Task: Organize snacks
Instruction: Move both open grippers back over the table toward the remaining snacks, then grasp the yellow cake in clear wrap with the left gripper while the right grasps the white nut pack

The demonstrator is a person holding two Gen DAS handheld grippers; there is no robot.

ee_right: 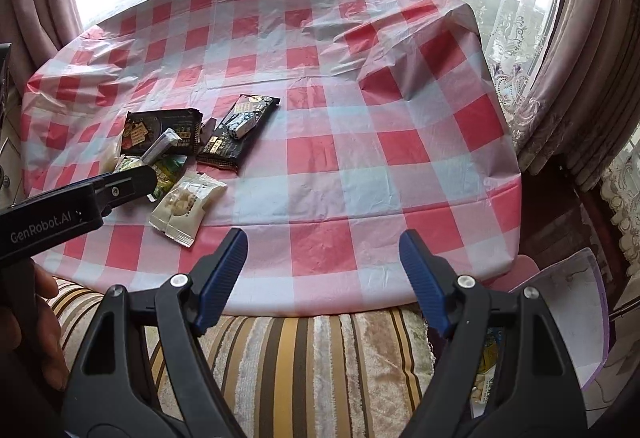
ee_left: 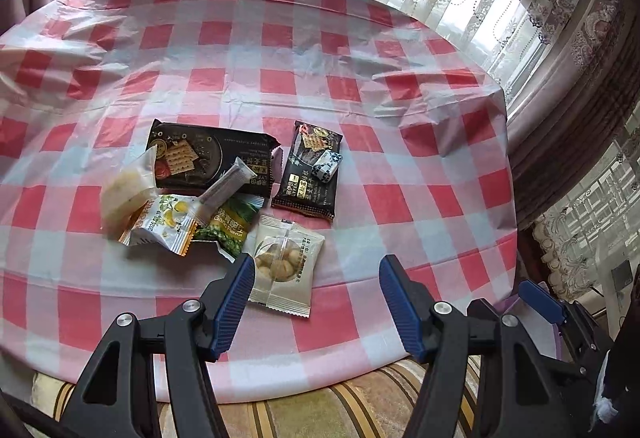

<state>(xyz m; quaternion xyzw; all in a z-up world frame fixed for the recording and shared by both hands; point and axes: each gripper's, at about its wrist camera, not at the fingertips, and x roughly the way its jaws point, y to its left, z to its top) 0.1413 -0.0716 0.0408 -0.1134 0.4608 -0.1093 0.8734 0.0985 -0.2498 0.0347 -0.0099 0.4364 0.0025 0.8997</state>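
A heap of snacks lies on the red-checked tablecloth (ee_left: 360, 109). It holds a large black cracker pack (ee_left: 212, 157) and a smaller black pack (ee_left: 308, 177) with a blue-and-white candy (ee_left: 328, 165) on top. Around them lie a silver stick sachet (ee_left: 226, 187), a green pack (ee_left: 230, 228), a lemon-print pack (ee_left: 164, 224), a clear pastry pack (ee_left: 124, 193) and a pale nut pack (ee_left: 286, 266). My left gripper (ee_left: 317, 262) is open with nothing in it, its left finger just over the nut pack's edge. My right gripper (ee_right: 323, 234) is open over bare cloth, right of the heap (ee_right: 180, 153).
A striped cushion (ee_right: 300, 366) lies below the table's near edge. A clear box with a purple rim (ee_right: 580, 318) stands low at the right with a packet inside. Curtains (ee_right: 560, 57) hang beyond the right edge. A hand (ee_right: 24, 318) holds the left gripper's handle.
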